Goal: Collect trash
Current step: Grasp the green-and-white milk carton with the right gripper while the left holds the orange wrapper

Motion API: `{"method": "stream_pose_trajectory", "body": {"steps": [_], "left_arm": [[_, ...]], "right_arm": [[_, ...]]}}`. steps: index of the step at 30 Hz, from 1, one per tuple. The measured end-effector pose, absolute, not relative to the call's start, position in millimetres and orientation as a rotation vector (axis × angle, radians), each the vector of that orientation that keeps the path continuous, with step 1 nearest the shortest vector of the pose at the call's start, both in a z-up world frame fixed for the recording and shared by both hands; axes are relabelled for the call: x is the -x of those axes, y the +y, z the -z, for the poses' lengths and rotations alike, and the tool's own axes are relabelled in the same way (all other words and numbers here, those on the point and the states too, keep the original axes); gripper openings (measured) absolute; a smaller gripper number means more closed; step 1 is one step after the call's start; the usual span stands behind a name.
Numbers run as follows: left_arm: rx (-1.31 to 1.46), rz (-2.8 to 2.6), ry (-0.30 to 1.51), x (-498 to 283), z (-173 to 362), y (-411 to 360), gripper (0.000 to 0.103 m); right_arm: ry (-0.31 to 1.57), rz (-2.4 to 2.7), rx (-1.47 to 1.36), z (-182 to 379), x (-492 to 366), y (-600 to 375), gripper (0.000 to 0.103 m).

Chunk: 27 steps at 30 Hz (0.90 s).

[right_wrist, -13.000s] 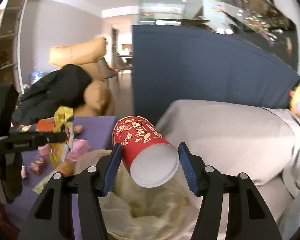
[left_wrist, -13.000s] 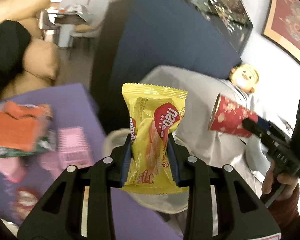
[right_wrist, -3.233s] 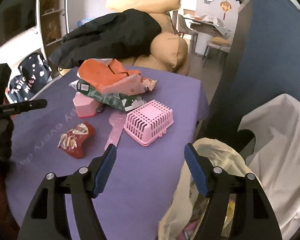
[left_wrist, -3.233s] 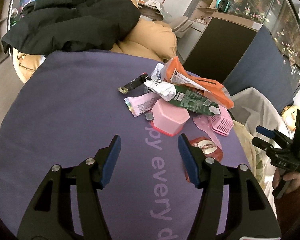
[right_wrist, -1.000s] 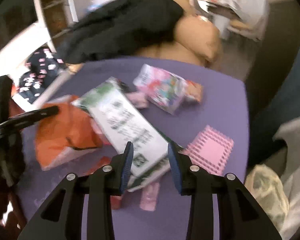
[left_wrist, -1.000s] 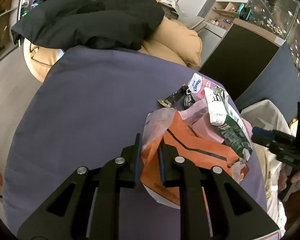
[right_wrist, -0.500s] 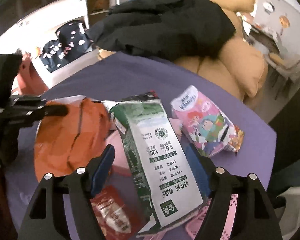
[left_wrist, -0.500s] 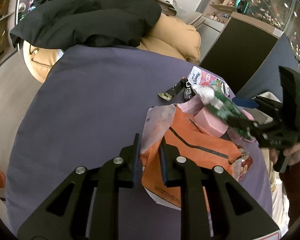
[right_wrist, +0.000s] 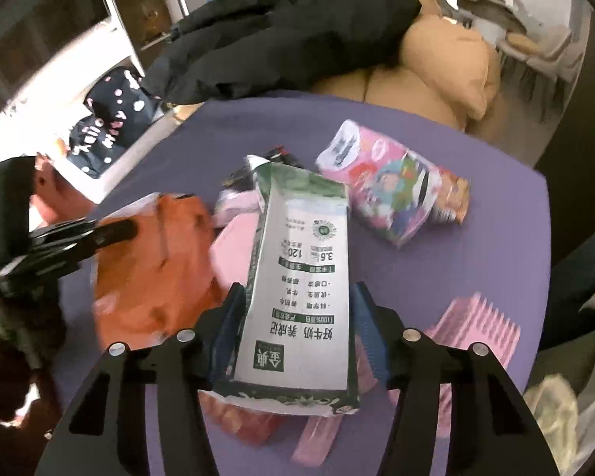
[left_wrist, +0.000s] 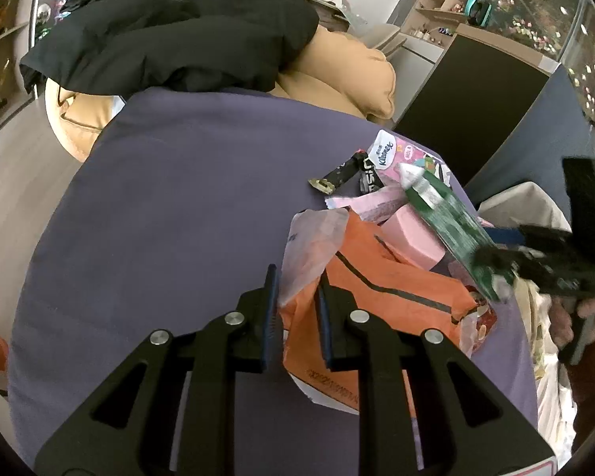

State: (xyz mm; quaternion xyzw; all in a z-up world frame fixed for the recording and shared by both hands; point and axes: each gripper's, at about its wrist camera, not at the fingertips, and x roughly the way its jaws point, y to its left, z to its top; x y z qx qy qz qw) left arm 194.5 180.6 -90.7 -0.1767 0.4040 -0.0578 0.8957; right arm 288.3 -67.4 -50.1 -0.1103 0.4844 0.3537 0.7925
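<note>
Milk carton newly raised, tissue pack beyond.

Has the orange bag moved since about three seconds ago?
Yes. The orange bag has come off the far side of the pile, toward the near edge of the purple cloth, and sits in the left claw.

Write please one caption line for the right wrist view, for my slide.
Right claw closing around a green-and-white milk carton above a purple table strewn with wrappers.
</note>
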Motion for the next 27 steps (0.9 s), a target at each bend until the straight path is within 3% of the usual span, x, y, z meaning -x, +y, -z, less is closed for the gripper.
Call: {"method": "stream_pose_trajectory", "body": {"steps": [5,10,23,27], "left_arm": [[0.371,0.124,0.84,-195.5,91.5,180.3,0.016],[0.363,0.13,0.841,-195.8,91.2,178.4,0.016],[0.373,0.123,0.851,-193.5,93.8,179.4,0.016],[0.369,0.124,0.842,-192.1,89.6,178.1,0.016]], "right_arm": [[0.998,-0.721,0.24,36.1,-264.6,-75.6,0.052],[0.916,-0.658,0.051,26.0,-277.7,-87.1,0.052],[1.042,-0.672,0.143,61.6,-304.7,-60.8,0.05],[0.979,-0.655,0.214,49.7,-292.1,-61.9,0.049]]}}
